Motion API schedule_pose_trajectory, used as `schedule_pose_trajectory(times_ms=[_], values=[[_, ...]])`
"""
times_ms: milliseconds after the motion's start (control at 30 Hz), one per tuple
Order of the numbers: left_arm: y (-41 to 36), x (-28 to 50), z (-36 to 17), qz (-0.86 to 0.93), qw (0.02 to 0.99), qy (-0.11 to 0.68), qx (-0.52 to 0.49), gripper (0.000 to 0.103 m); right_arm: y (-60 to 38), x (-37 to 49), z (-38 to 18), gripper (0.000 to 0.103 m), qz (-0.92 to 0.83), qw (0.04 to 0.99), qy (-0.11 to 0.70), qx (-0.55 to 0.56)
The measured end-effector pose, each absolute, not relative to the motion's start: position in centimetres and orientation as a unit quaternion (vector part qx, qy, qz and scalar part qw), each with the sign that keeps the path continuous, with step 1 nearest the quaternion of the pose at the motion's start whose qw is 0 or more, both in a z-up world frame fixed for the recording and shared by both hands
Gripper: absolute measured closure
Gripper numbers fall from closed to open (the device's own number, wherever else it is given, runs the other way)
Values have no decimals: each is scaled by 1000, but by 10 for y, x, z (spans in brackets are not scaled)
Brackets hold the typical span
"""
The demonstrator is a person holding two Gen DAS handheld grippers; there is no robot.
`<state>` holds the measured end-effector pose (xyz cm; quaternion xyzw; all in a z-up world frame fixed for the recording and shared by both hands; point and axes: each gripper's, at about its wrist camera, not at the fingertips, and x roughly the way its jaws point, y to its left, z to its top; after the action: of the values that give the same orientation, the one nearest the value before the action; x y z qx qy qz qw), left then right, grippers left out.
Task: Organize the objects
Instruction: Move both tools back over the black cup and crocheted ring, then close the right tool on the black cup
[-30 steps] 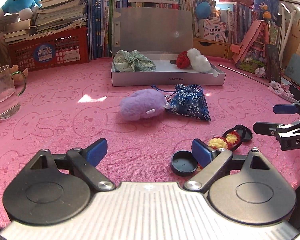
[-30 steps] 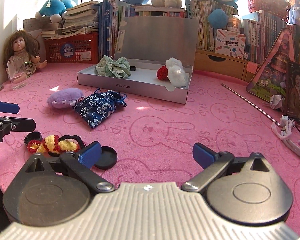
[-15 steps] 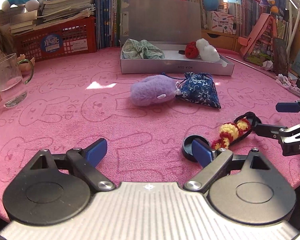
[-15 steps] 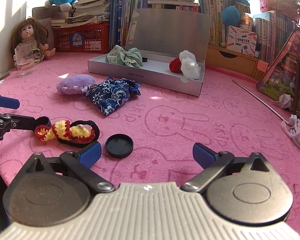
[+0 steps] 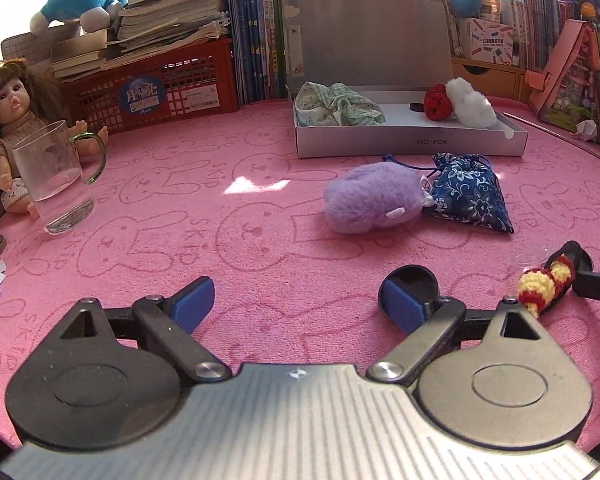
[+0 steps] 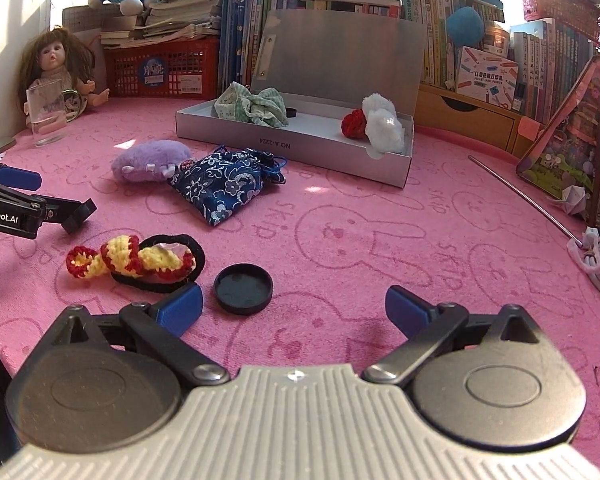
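Note:
A silver box (image 6: 284,145) with its lid up stands at the back of the pink mat; it holds a green cloth scrunchie (image 6: 252,106), a red ball (image 6: 354,123) and a white fluffy piece (image 6: 384,126). On the mat lie a purple plush (image 6: 150,164), a blue floral pouch (image 6: 224,182), a red-yellow crochet piece on a black band (image 6: 140,262) and a black round lid (image 6: 243,289). My right gripper (image 6: 294,308) is open just behind the lid. My left gripper (image 5: 296,300) is open and empty over the mat, left of the lid (image 5: 414,280).
A glass mug (image 5: 56,182) and a doll (image 5: 14,120) stand at the left. A red crate (image 5: 160,84), books and plush toys line the back. A thin metal rod (image 6: 524,196) and cards lie at the right.
Both grippers have drawn back and risen, so the mat objects look further away. The crochet piece has been stretched out sideways. Both grippers stay open.

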<state>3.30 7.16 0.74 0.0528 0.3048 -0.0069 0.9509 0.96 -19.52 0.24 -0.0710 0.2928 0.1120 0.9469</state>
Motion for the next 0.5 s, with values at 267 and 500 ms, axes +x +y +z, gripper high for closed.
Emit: schedule_pose_trajectory(times_ms=[267,500], values=[[69,15,14,-40,959,279,38,9,-196,14,2,1,96,947,299,-65],[52,8,3,-74,956,284,28,9,-196,14,1,1,92,947,303,-57]])
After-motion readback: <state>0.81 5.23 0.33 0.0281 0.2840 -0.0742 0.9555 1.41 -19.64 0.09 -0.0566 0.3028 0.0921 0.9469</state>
